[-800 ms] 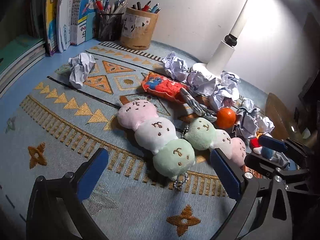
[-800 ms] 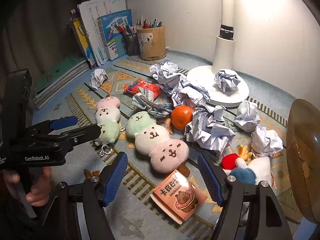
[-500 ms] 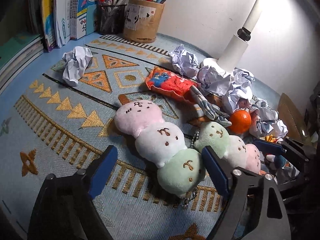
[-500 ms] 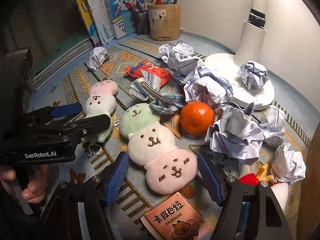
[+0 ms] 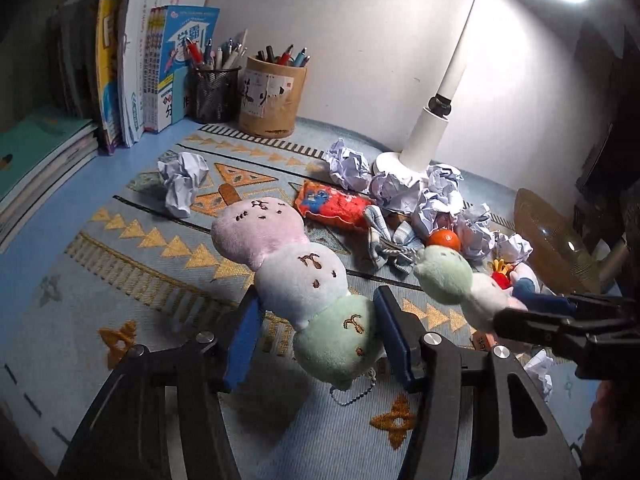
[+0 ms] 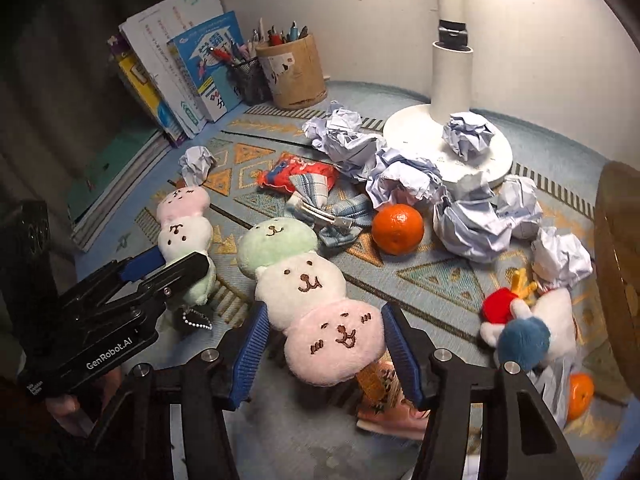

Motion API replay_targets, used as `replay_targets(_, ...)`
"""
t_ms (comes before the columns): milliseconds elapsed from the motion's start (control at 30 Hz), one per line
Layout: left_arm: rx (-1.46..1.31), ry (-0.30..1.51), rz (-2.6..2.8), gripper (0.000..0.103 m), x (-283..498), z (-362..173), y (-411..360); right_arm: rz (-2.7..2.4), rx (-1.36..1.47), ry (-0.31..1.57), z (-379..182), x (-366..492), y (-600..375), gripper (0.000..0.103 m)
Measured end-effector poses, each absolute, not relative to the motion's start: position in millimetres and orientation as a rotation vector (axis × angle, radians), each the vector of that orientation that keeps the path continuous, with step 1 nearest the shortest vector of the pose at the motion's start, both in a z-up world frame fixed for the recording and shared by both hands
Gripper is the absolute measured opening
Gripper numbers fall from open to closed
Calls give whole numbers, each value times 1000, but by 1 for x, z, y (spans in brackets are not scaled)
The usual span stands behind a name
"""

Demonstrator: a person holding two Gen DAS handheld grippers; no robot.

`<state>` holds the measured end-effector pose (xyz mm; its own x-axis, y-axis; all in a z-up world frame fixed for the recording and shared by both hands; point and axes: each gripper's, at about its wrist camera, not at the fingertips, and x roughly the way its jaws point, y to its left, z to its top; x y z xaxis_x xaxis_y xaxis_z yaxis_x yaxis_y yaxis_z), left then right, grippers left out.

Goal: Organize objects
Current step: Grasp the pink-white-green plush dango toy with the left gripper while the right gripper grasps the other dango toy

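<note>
Plush is squishy, so with left tongs (image 5: pixel 316 332) pinching one plushie (image 5: pixel 304 280) and right tongs (image 6: pixel 324 344) pinching the other plushie (image 6: pixel 308 296), I'd lift both slowly.

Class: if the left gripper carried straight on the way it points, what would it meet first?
The left gripper already grips the left plush skewer; beyond it, probably the patterned mat, though depth is unclear.

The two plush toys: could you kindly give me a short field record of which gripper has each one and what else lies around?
left gripper: closed on green end of pink-topped plush
right gripper: closed on pink end of green-topped plush
lying on mat: orange, crumpled paper, red snack packet
</note>
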<state>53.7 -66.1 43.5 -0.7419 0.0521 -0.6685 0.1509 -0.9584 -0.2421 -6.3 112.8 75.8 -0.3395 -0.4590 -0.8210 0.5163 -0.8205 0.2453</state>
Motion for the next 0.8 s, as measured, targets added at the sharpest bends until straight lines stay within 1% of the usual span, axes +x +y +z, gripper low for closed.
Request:
replay_targets(100,1089,452,-2851,53,67,46,-72,-2194,1388,15,65,30,110,57)
replay_targets(200,1109,452,-2846,53,76,41,-73,-2288,1431,68,49,57,106,58)
replay_targets(267,1120,470,-2833,53,80,37,-74,-2296,1448,113,41,67,103,63)
replay_targets(333,1118,508,-2814,53,83,35,-76,-2201,1480,83,36,75,106,63)
replay_targets(400,1126,535,-2820,53,85,34,-78,-2116,1443,84,40,86,111,70)
replay_targets(467,1121,543,-2829,53,88,34,-77,-2089,1384,117,46,96,117,70)
replay_targets(533,1119,547,-2838,53,89,35,-74,-2136,1332,195,50,100,118,70)
replay_targets(600,1125,545,-2845,53,89,36,-69,-2146,1319,228,48,96,114,70)
replay_targets(667,1125,516,-2860,53,90,39,-62,-2160,1300,248,43,88,107,70)
replay_targets(767,1115,459,-2880,53,93,45,-56,-2181,1278,326,31,84,94,70)
replay_targets(800,1113,449,-2884,53,93,47,-55,-2178,1279,341,27,82,92,67)
